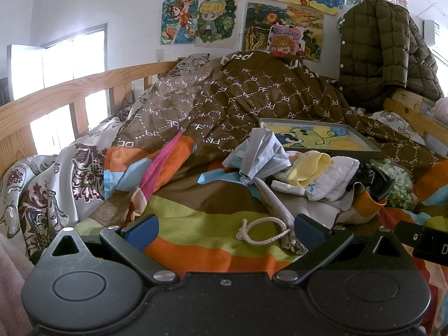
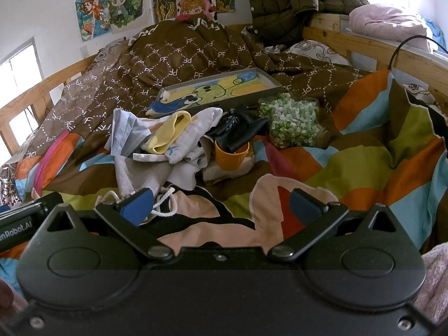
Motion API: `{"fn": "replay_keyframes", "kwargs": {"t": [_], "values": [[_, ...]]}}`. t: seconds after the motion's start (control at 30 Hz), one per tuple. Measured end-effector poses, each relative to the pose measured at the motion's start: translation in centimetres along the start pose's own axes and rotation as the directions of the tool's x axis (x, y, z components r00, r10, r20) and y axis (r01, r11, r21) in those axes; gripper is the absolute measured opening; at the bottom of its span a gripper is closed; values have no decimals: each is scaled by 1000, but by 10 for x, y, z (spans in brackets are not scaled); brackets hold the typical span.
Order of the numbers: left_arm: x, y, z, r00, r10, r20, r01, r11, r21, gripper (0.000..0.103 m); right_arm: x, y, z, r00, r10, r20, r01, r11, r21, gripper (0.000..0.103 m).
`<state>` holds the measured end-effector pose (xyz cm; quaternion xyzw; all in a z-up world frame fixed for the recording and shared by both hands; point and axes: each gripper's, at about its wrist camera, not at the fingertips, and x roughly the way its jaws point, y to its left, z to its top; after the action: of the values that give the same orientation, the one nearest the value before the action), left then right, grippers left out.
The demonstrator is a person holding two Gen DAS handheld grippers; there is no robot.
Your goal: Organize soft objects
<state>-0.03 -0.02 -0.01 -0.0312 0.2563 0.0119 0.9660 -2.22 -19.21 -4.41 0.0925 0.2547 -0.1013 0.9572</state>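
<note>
Cluttered bed [image 1: 196,224] heaped mid-frame with soft items [image 1: 302,173], both claws, left claw [image 1: 224,233] and right claw [image 2: 221,205], released, empty, low in frame, seemingly poised for picking.

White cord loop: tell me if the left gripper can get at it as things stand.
Probably yes. The cord loop lies bare on the bedspread just ahead of the left gripper, whose open jaws hold nothing.

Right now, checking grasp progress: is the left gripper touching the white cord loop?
Apart. Left wrist view: left gripper open, white cord loop lying between the fingers, touching neither.
</note>
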Motion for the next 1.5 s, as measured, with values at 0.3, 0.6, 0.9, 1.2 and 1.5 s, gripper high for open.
{"fn": "replay_keyframes", "kwargs": {"t": [0.3, 0.6, 0.9, 1.2, 1.5], "values": [[0, 0, 0, 1000, 0, 0, 0, 1000, 1, 102, 0, 0, 0, 1000, 0, -1, 0, 1000, 0, 103], [0, 0, 0, 1000, 0, 0, 0, 1000, 1, 102, 1, 0, 0, 1000, -1, -2, 1, 1000, 0, 103], [0, 0, 0, 1000, 1, 0, -1, 1000, 1, 102, 1, 0, 0, 1000, -1, -2, 1, 1000, 0, 103], [-1, 0, 0, 1000, -12, 7, 12, 1000, 5, 102, 1, 2, 1, 1000, -3, -1, 3, 1000, 3, 103], [8, 8, 8, 998, -42, -51, 40, 999, -26, 102, 2, -8, -3, 1000, -3, 2, 3, 999, 40, 103]]}}
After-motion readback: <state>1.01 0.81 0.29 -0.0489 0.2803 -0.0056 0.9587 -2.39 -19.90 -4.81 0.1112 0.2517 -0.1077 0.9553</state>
